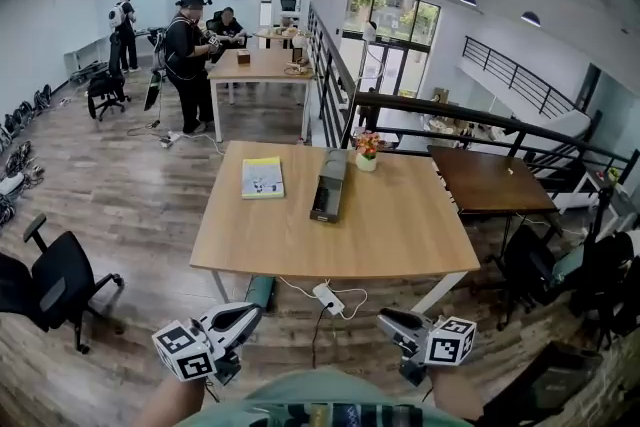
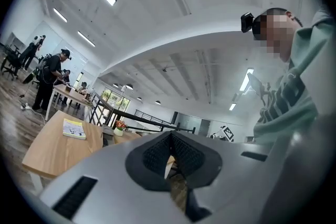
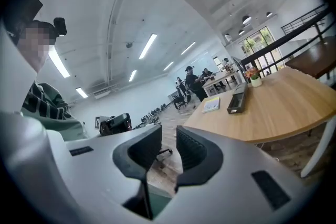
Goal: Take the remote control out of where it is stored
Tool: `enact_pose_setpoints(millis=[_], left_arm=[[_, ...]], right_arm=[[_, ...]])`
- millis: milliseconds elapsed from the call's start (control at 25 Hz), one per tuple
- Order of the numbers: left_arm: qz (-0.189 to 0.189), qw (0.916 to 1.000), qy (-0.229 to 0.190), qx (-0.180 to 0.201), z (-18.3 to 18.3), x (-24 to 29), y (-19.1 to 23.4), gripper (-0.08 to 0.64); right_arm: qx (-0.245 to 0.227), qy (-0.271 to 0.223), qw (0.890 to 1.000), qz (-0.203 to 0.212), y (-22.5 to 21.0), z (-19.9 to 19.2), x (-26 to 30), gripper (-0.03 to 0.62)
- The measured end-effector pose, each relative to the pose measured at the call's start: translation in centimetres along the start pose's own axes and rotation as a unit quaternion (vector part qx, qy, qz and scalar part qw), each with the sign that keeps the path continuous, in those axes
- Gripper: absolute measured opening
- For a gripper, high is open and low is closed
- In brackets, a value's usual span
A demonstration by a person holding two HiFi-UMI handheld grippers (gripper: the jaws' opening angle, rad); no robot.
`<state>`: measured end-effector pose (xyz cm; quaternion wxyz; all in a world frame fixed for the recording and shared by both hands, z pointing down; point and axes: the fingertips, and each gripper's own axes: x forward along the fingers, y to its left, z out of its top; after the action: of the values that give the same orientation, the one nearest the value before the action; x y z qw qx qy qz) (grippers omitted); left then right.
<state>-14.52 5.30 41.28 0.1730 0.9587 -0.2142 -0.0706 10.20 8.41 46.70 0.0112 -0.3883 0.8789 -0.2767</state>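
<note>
At the lower left of the head view a black office chair (image 1: 55, 287) stands on the wood floor. My left gripper (image 1: 240, 317) sits at the bottom edge, just short of the near side of the light wooden table (image 1: 400, 225). Its ribbed pads (image 2: 157, 152) are pressed together at the tips with nothing between them. On the table, a yellow book (image 1: 263, 177) lies left of centre. Just to its right is a long dark box (image 1: 329, 185), lying lengthwise away from me. I cannot make out the remote control itself. A small pot of flowers (image 1: 367, 153) stands beyond the box's far end. My right gripper (image 1: 392, 323) is at the bottom right, its jaws a narrow gap apart and empty. A darker brown table (image 1: 490, 180) touches the far right corner.
</note>
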Motion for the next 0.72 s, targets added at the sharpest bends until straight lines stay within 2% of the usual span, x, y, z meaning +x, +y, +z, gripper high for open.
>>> enact_pose_setpoints(millis=[200,400,560,720], left_arm=[[0.001,0.9998,-0.016,-0.013,1.0,-2.4,4.7,-0.006],[0.034,0.9983,-0.041,-0.024,1.4,-5.3,7.8,-0.006],[0.073,0.9959,-0.044,-0.028,1.1,-7.3,9.5,-0.006],[0.127,0.99,-0.057,-0.023,1.8,-9.0,10.8,-0.006]], right_arm=[[-0.021,0.038,0.999,0.013,1.6,1.3,6.5,0.071],[-0.029,0.056,0.998,0.021,1.2,3.3,11.0,0.071],[-0.034,0.072,0.995,0.067,1.7,3.6,15.3,0.071],[-0.037,0.101,0.987,0.117,1.5,3.5,19.0,0.071]])
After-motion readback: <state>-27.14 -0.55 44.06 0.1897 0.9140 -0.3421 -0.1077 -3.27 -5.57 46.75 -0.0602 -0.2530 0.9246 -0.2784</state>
